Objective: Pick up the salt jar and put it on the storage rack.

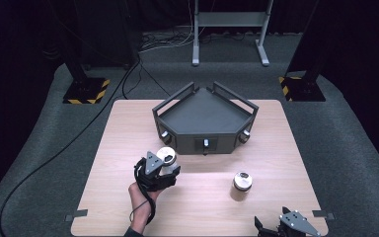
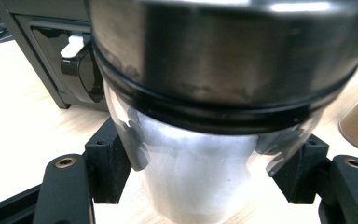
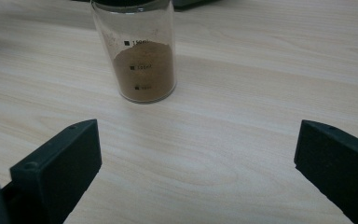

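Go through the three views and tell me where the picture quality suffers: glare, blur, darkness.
High view: dark surroundings, the table evenly lit, the image soft. Left gripper view: the white-filled jar in the left tongs sits too close, its metal lid blurred with bright glare streaks. Right gripper view: the brown-powder jar sharp enough that its printed marks show, the right tongs' jaws slightly soft.

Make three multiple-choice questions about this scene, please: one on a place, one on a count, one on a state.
1. Where does the jar of brown powder stand?
A. inside the dark tray
B. on the wooden table, right of the held jar
C. on the floor

2. How many jars are there?
A. two
B. four
C. six

3. What is the left gripper doing?
A. lying open
B. holding a cable
C. gripping the jar of white powder

Answers: 1 B, it stands on bare wood in front of the tray. 2 A, one held, one standing. 3 C, both pads press its glass.
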